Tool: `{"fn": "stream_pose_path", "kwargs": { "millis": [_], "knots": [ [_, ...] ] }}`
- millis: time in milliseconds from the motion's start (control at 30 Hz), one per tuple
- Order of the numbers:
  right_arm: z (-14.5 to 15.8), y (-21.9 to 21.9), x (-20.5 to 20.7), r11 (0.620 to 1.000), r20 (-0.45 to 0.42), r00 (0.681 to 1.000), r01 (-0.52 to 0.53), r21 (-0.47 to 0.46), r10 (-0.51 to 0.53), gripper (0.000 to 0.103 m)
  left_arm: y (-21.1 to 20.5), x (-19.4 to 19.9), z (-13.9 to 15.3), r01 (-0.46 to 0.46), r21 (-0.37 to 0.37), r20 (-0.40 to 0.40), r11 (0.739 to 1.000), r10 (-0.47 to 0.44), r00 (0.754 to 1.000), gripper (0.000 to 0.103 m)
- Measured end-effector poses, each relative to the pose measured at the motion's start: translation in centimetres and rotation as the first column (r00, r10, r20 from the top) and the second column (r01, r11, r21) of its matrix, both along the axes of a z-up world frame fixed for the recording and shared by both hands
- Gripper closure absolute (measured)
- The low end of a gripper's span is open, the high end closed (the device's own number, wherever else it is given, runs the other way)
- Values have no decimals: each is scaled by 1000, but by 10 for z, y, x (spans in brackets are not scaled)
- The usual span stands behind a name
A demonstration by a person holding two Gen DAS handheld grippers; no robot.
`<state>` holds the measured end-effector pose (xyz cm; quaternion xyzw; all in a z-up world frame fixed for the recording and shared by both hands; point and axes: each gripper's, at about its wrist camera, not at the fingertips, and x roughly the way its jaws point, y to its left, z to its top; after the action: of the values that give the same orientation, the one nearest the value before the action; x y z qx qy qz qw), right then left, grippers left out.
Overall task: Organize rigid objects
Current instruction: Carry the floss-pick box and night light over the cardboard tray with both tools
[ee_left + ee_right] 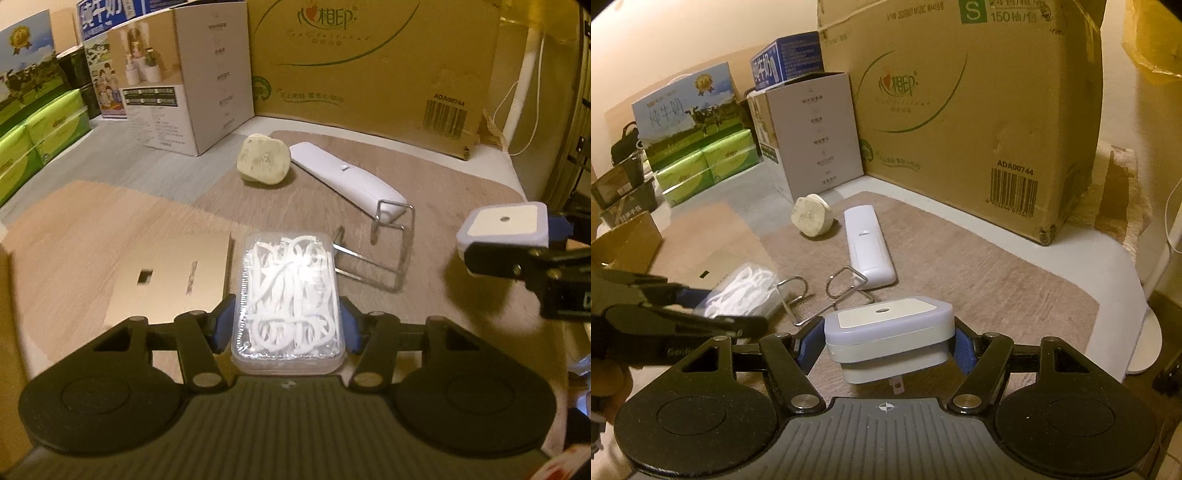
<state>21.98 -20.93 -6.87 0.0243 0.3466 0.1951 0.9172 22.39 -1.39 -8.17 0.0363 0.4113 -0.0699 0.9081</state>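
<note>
Now, left hand-held gripper (286, 325): clamped on clear floss-pick box (288, 295), low over the worktop (461, 206).
Right hand-held gripper (886, 339): clamped on plug-in night light (886, 332), held aloft.
Risk: smooth box likely slips from the blue pads (221, 325).
Nearby: wire hook (388, 251), white remote (347, 181).

Each hand-held gripper, left (286, 325) and right (888, 345), is matte black: two round discs flank a ribbed grey centre plate with a small crosshair mark, silver screws pin angled links, and blue pads (964, 350) line the fingers.
</note>
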Motion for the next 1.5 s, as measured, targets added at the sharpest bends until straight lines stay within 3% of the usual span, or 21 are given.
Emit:
{"fn": "stream_pose_path", "kwargs": {
  "millis": [867, 1500],
  "knots": [
    [56, 22, -107, 1000, 49, 999, -19, 17, 18, 34, 31, -138, 74, -102, -74, 74, 992, 108, 991, 50],
    [78, 88, -171, 987, 77, 985, -159, 29, 157, 33, 93, -233, 99, -244, -87, 111, 966, 253, 961, 50]
  ]
}}
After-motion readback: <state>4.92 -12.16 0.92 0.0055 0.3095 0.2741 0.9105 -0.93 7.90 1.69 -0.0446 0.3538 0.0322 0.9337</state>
